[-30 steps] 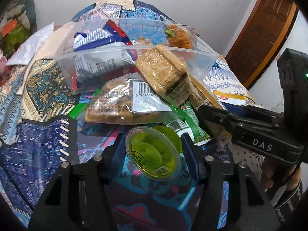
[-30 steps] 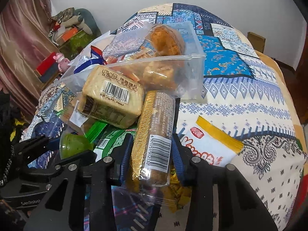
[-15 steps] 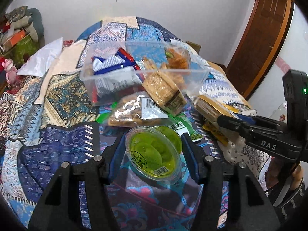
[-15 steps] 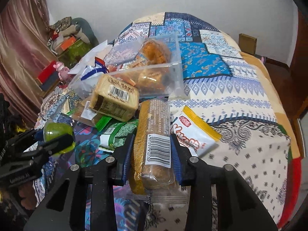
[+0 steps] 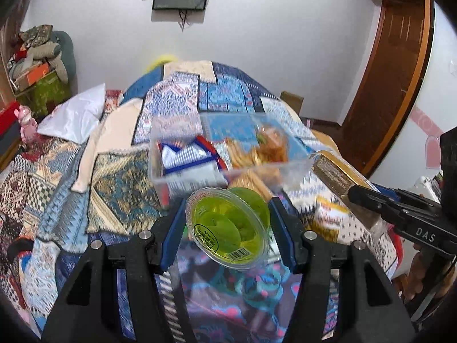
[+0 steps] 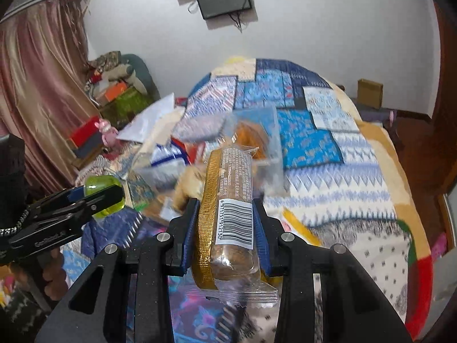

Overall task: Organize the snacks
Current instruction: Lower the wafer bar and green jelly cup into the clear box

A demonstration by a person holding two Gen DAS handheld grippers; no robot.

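Left wrist: left tool grips round clear jelly cup | right tool grips crinkly cylindrical biscuit pack

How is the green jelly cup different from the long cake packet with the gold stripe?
The green jelly cup is round, translucent and rigid; the cake packet is long, brown and wrapped in soft clear film. The cup sits tilted in the left gripper; the packet lies lengthwise in the right gripper. Both carry a barcode and are gripped above the bed.
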